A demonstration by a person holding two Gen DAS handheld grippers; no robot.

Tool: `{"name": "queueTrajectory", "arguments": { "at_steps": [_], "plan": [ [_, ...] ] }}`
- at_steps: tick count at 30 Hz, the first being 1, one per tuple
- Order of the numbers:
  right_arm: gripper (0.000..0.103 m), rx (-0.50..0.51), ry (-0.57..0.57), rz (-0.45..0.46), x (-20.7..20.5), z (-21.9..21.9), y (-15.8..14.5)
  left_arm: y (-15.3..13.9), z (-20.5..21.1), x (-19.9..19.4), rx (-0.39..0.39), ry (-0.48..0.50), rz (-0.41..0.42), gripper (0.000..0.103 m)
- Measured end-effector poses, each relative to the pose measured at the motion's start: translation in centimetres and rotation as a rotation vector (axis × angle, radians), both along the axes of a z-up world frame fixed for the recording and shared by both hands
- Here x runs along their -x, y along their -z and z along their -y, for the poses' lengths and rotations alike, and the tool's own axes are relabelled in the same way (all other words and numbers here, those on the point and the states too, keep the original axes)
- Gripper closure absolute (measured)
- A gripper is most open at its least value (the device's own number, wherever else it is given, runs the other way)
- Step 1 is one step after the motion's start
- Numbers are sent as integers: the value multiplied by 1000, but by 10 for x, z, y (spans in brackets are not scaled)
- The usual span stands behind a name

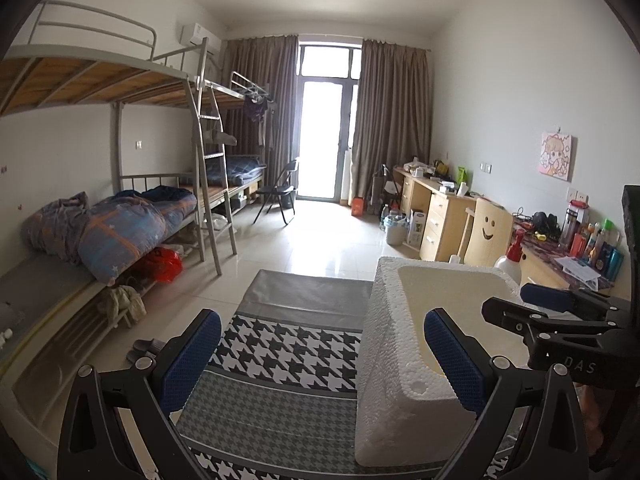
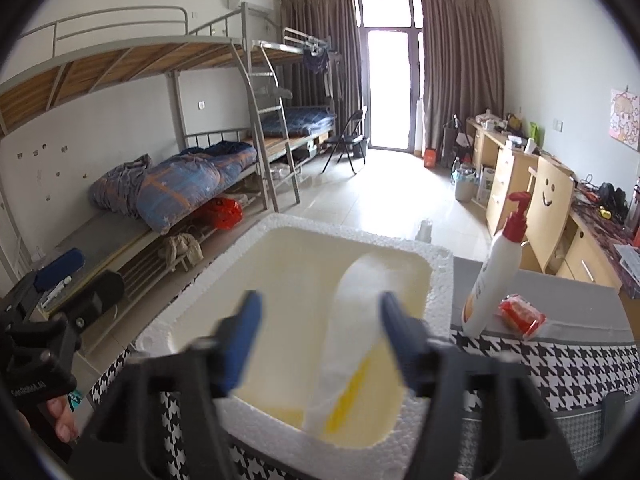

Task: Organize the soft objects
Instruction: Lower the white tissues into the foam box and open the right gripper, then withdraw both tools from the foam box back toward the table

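1. Styrofoam box (image 2: 280, 280), white and open at the top, sits on a counter covered by a black-and-white houndstooth cloth (image 1: 288, 352).
2. A white soft pack with a yellow stripe (image 2: 352, 344) is over the box's hollow, blurred, so I cannot tell whether it rests on the bottom.
3. The right gripper (image 2: 320, 344) hovers above the box with its jaws spread wide. The pack lies between them, close to the right-hand finger, but not pinched.
4. The left gripper (image 1: 324, 360) is low over the counter, just beside the box. Its jaws are wide open and hold nothing. One blue pad (image 1: 452, 356) overlaps the box's near corner; contact is unclear.
5. To the right of the box stand a white pump bottle with a red top (image 2: 496, 268) and, near it, a small red packet (image 2: 522, 316).
6. Behind is a dormitory room with a metal bunk bed (image 1: 132, 184) carrying a rumpled blue quilt (image 1: 120, 232).
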State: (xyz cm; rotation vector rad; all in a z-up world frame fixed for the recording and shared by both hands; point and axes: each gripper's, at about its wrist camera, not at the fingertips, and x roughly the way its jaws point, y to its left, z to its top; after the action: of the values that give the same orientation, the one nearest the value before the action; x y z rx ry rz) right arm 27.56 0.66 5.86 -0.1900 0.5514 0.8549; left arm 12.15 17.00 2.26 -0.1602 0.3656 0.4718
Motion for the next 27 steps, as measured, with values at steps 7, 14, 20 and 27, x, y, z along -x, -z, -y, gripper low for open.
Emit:
{"name": "queueTrajectory", "arguments": {
  "at_steps": [7,14,20,27],
  "plan": [
    [30,-1,-2,3,1,1,-2,-2,5,1,-5,1,1,1],
    [30,-22,8,17,3,13,-9,-6,16,3,-15,16,10,1],
    [29,-44,17,34,8,24,-15,-10,25,6,-22,34,21,1],
    [26,-63,38,42,11,35,-19,-17,36,6,-34,68,32,1]
  ]
}}
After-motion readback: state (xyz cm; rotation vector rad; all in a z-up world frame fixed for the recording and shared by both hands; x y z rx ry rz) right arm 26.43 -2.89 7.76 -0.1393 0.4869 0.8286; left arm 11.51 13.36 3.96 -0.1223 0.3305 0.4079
